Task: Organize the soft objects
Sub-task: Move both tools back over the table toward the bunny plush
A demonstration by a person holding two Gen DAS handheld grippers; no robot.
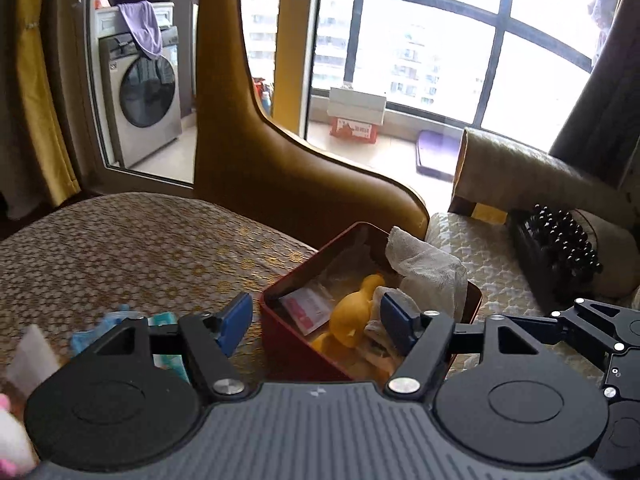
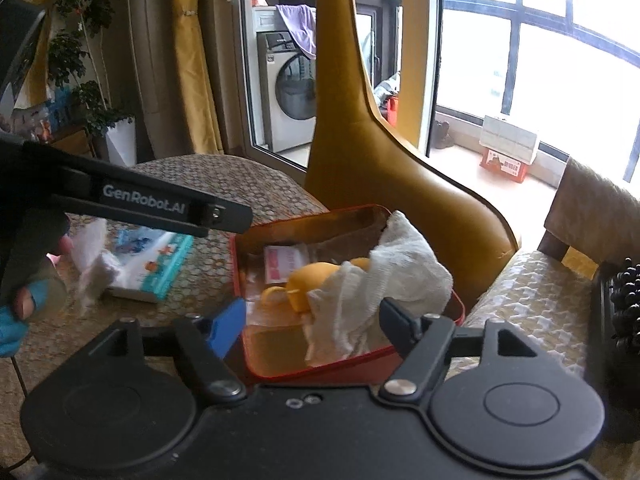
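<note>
A red box (image 1: 282,334) (image 2: 240,280) stands on the patterned table. In it lie a yellow soft toy (image 1: 354,314) (image 2: 314,282), a white cloth (image 1: 430,266) (image 2: 384,280) draped over its right rim, and a pink-and-white packet (image 1: 306,308) (image 2: 282,262). My left gripper (image 1: 316,318) is open and empty, its jaws spread just above the box's near side. My right gripper (image 2: 312,322) is open and empty over the box's near rim, with the cloth between its fingers. A teal tissue pack (image 1: 168,322) (image 2: 154,268) and a white cloth (image 2: 96,276) lie left of the box.
A mustard chair back (image 1: 288,168) (image 2: 384,152) rises right behind the box. A cushioned seat (image 1: 492,256) (image 2: 536,296) with a black beaded object (image 1: 560,240) lies to the right. The left gripper's body (image 2: 152,204) reaches in from the left in the right wrist view.
</note>
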